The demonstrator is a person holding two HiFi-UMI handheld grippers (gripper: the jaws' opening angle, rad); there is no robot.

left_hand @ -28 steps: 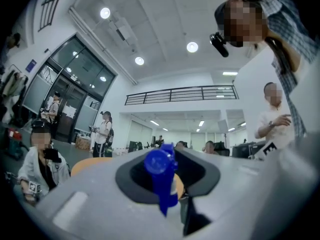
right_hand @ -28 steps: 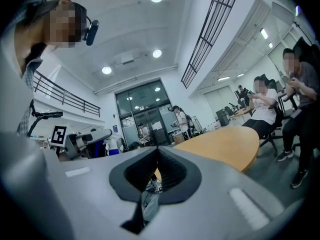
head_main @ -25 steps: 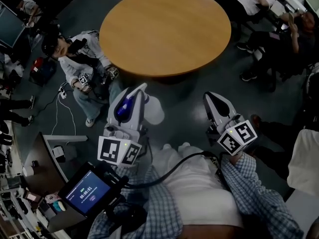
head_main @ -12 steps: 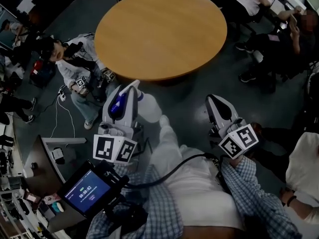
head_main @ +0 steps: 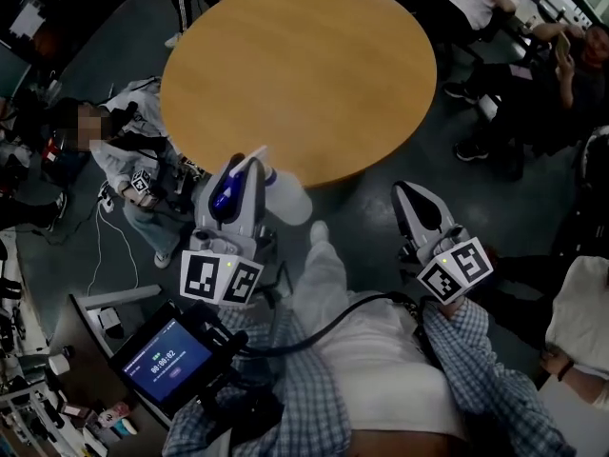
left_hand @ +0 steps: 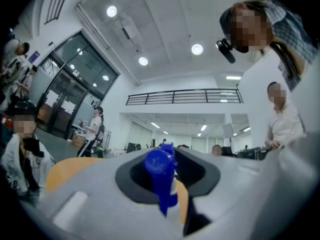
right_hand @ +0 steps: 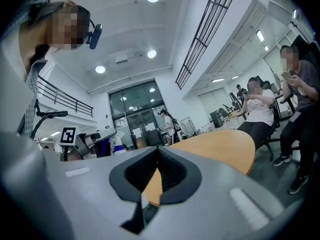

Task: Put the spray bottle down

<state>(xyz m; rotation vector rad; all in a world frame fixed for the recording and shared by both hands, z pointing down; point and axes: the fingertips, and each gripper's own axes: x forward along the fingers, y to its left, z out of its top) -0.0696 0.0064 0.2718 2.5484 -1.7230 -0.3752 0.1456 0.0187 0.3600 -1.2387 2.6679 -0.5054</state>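
Note:
In the head view my left gripper [head_main: 243, 174] is shut on the spray bottle [head_main: 285, 202], a white bottle with a blue spray head, held at the near edge of the round wooden table [head_main: 295, 65]. The left gripper view shows the blue head [left_hand: 161, 176] standing between the dark pads, with the table [left_hand: 65, 170] behind. My right gripper [head_main: 407, 196] hangs over the floor to the right of the table's near edge, shut with nothing in it. In the right gripper view its pads meet at the tips [right_hand: 159, 151], and the bottle [right_hand: 116, 142] shows at the left.
A person [head_main: 124, 160] crouches on the floor left of the table, holding another gripper. Seated people [head_main: 533, 74] and chairs crowd the far right side. A lit screen [head_main: 171, 360] hangs at my chest. Cables [head_main: 100, 255] lie on the floor at left.
Both grippers have moved forward toward the table. The bottle in the left gripper now reaches the table's near edge. Neither gripper's jaws changed.

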